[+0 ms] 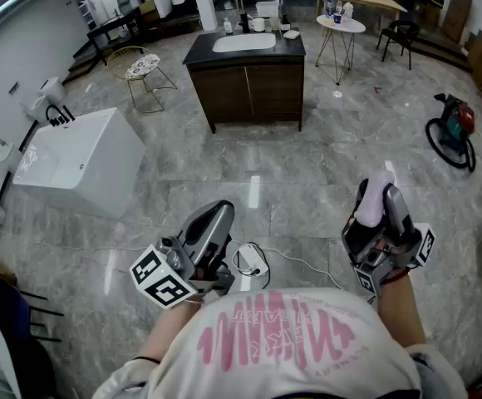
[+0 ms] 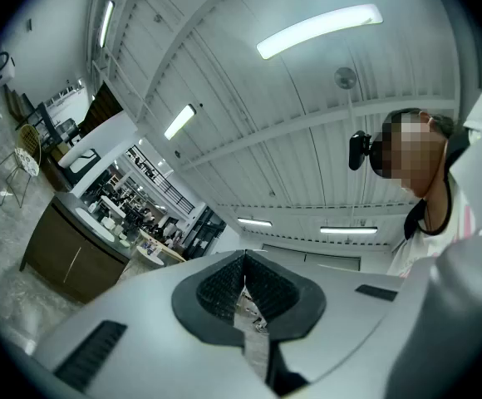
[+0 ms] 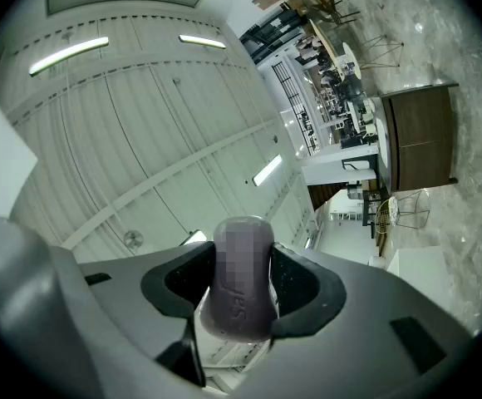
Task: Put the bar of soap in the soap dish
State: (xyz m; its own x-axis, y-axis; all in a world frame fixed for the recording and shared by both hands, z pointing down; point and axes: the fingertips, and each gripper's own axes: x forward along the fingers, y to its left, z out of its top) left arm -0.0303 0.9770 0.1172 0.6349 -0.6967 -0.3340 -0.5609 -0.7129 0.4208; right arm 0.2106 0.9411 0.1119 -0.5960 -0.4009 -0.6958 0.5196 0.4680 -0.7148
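Grey veined marble-tile floor point(image 1: 307, 165): spans the room.
White rectangular bathtub point(image 1: 83, 160): freestanding at the left, well apart from the person.
Dark wooden vanity cabinet point(image 1: 245, 90), black top, inset white basin point(image 1: 243, 42): far centre. The small items on its top are too small to identify.
Left gripper point(image 2: 243, 263), grey plastic, hand-held: tilted upward, jaws pressed together, nothing between them.
Right gripper point(image 3: 243, 256), grey plastic, hand-held: tilted steeply upward, jaws pinching the soap by its two sides.
Pale purple oval bar of soap point(image 3: 241, 293): upright between the right gripper's pads, rounded end protruding beyond them, well apart from the vanity cabinet.
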